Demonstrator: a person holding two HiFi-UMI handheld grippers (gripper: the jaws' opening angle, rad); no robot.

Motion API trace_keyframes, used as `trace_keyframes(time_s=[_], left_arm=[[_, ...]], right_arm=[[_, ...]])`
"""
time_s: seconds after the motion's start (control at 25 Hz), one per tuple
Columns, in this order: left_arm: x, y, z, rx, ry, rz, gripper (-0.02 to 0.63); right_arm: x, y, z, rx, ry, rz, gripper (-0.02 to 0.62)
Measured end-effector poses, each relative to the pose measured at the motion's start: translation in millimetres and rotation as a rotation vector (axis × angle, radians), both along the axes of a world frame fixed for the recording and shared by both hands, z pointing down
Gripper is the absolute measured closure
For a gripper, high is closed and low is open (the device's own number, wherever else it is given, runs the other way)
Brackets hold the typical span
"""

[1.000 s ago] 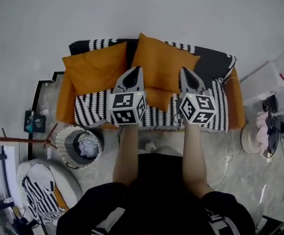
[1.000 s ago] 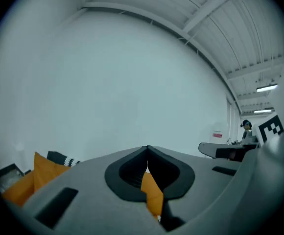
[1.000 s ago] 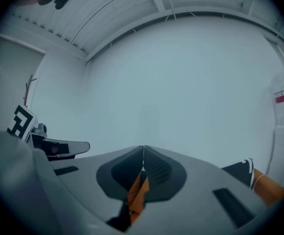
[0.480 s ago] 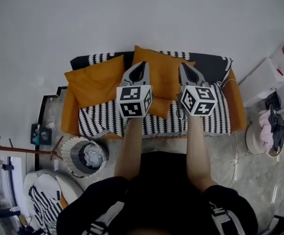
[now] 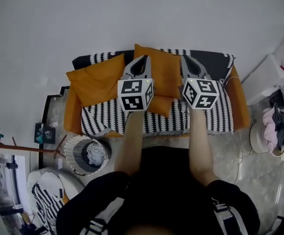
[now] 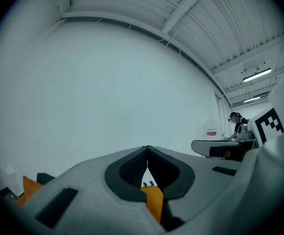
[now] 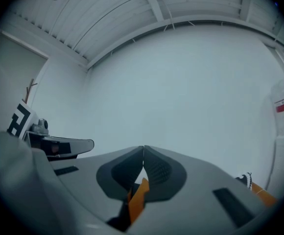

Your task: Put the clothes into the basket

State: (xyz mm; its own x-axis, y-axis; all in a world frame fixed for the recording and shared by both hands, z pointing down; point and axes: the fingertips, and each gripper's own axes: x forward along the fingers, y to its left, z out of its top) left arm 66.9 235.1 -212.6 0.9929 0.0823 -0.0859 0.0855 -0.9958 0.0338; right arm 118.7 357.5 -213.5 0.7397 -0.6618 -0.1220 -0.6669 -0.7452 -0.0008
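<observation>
A round woven basket (image 5: 72,146) stands on the floor left of the sofa, with light clothes (image 5: 96,154) lying inside it. My left gripper (image 5: 145,58) and right gripper (image 5: 185,58) are held side by side, level, over the sofa's orange cushions (image 5: 96,80). Both are shut with nothing between the jaws. In the left gripper view the left gripper (image 6: 147,153) points at a bare white wall, its pads pressed together. The right gripper (image 7: 143,153) in the right gripper view shows the same, with the left gripper (image 7: 59,146) beside it.
The sofa (image 5: 211,62) carries a black-and-white striped throw (image 5: 107,119). More clothes (image 5: 272,126) lie on a round stool at the right, next to a white cabinet (image 5: 267,77). A wooden coat stand (image 5: 24,148) and a striped seat (image 5: 46,199) stand at lower left.
Both grippers have risen and moved further over the sofa towards its back. They stayed shut and empty throughout.
</observation>
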Motion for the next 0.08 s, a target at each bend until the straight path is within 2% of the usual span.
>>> trace_keyframes(time_s=[0.08], left_arm=[[-9.0, 10.7, -1.1, 0.003, 0.007, -0.001, 0.597]], right_arm=[[-8.6, 12.3, -1.9, 0.005, 0.009, 0.002, 0.583]])
